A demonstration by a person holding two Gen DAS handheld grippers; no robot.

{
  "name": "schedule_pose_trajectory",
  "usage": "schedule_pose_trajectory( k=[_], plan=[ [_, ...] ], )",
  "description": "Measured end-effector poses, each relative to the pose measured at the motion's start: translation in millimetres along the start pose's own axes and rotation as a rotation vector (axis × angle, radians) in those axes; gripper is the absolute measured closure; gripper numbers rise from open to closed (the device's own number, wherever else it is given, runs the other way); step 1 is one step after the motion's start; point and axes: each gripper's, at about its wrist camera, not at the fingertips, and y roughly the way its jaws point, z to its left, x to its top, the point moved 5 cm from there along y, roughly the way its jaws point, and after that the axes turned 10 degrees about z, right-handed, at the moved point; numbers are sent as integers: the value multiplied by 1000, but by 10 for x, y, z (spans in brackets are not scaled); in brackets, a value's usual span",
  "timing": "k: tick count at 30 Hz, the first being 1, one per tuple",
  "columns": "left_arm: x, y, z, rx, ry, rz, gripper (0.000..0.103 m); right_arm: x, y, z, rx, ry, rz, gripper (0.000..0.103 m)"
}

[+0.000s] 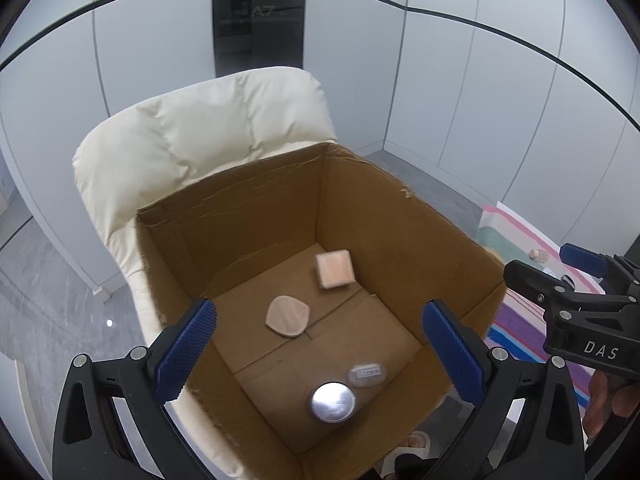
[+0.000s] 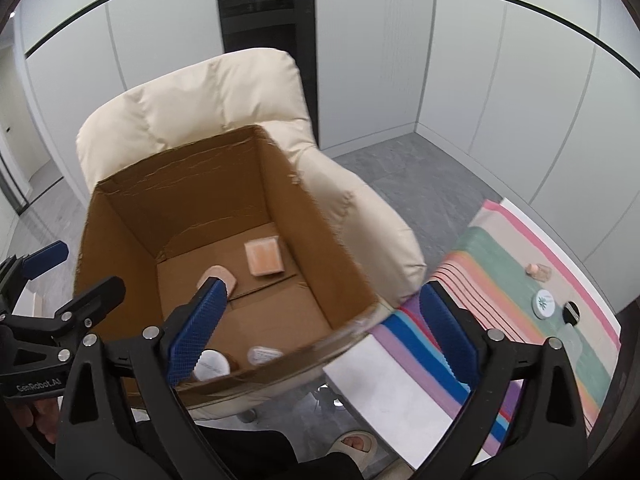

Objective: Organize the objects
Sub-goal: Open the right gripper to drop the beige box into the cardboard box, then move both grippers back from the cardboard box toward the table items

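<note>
An open cardboard box (image 1: 420,216) (image 2: 120,216) sits on a cream armchair (image 1: 192,136). Inside lie a square peach block (image 1: 335,269) (image 2: 263,257), a flat tan oval pad (image 1: 287,316) (image 2: 216,274), a silver-lidded round tin (image 1: 333,402) (image 2: 212,364) and a small clear labelled case (image 1: 366,374) (image 2: 262,355). My left gripper (image 1: 320,352) hangs open and empty above the box. My right gripper (image 2: 320,328) is open and empty over the box's near right corner. On the striped cloth (image 2: 496,280) remain a small bottle (image 2: 538,271), a white round jar (image 2: 545,303) and a black disc (image 2: 571,313).
The striped cloth covers a white table (image 2: 384,384) to the right of the armchair. Grey floor (image 2: 400,168) and white wall panels (image 1: 460,80) surround the chair. The person's sandalled foot (image 2: 356,444) shows below.
</note>
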Motion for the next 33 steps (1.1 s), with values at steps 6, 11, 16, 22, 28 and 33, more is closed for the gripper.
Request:
schedule_pose_trajectory(
  k=[6,11,16,22,28,33],
  plan=[
    [43,42,-284,-28,37,0,0,-74,-45,-284,-27,34,0,4],
    [74,87,-572,-49,81,3,0,-155,-103,-599,-55,81,-3,4],
    [83,111,-891,-73,123,2,0,-260,-170,-950,-86,132,-3,4],
    [55,156,-1276,-108,176,7,0,-390,-261,-1375,-123,199,-5,4],
    [13,186,-1666,-139,227,8,0,-563,-391,-1799,-156,273,-13,0],
    [-30,182,-1964,-161,269,10,0,-703,-490,-2088,-184,320,-13,0]
  ],
)
